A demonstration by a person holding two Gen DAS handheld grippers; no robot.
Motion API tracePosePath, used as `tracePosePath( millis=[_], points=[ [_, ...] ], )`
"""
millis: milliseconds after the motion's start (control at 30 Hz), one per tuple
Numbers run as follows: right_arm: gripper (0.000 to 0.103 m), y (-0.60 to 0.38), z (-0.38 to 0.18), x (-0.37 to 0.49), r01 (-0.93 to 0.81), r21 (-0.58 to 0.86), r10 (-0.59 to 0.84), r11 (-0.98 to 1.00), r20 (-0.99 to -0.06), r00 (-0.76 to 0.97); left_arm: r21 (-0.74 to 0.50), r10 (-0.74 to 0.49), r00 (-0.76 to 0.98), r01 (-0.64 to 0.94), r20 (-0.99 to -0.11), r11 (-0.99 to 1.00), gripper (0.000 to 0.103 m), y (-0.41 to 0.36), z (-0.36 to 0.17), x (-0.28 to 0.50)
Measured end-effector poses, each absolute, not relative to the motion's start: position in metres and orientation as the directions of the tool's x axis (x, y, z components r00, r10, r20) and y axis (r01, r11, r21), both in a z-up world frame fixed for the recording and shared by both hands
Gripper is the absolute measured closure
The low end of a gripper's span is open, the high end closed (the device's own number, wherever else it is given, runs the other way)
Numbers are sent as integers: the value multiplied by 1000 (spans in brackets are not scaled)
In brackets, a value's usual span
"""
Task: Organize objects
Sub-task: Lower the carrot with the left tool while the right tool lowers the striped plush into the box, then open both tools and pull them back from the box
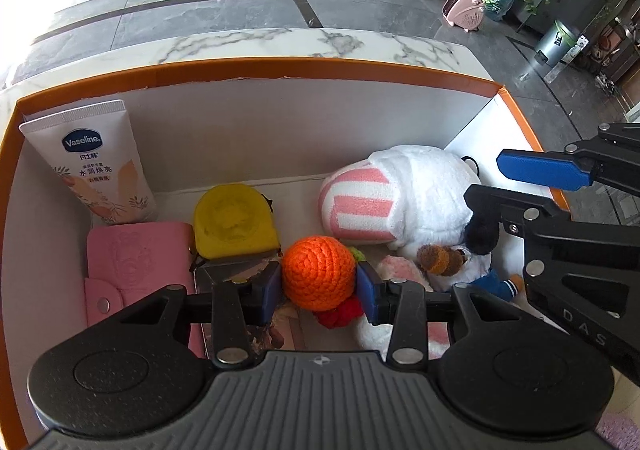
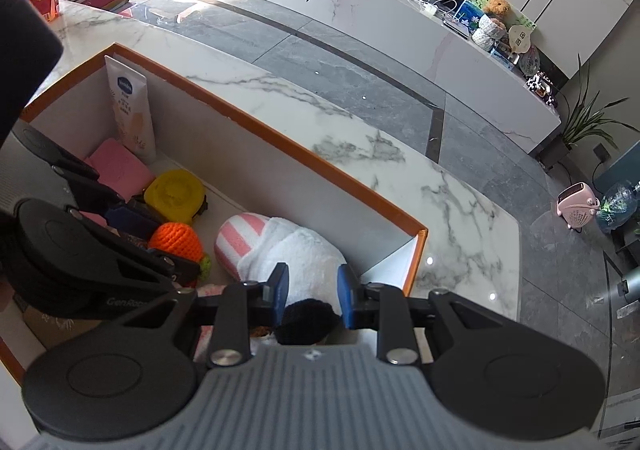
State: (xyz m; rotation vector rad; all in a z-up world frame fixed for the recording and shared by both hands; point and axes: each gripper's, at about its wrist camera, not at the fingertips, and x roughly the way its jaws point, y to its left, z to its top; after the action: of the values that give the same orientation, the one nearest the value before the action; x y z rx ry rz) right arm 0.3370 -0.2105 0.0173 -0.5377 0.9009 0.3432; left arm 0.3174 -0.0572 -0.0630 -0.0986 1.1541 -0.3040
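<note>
Sitting between the left gripper's (image 1: 319, 286) fingers, touching both: orange crochet ball (image 1: 319, 277).

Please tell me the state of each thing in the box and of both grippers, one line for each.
Orange crochet ball: held between the left gripper fingers, low in the box.
Right gripper: open, empty, above the plush toy.
Vaseline tube: upright, leaning on the box wall.
Yellow tape measure: lying on the box floor.
Pink case: lying flat, snap closed.
Plush toy: lying in the box.
Orange box: open.
</note>
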Motion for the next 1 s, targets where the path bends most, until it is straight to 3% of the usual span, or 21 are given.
tracePosePath(
  millis=[467,700,900,1000],
  points=[
    [65,-223,29,321,-460,-265,68,847,-805,590,-232,-285,478,168,-831,958,48,-40,-24,294],
    [50,-230,70,288,-431,-168,154,886,-771,618,-208,-275,676,180,-684,961,37,-22,50,242],
    [35,-225,115,233,-447,-131,251,885,-675,694,-103,-192,808,162,-557,981,28,-23,95,188],
    [26,-224,135,200,-454,-120,298,883,-604,739,-23,-101,857,104,-505,994,14,-26,107,163]
  ],
)
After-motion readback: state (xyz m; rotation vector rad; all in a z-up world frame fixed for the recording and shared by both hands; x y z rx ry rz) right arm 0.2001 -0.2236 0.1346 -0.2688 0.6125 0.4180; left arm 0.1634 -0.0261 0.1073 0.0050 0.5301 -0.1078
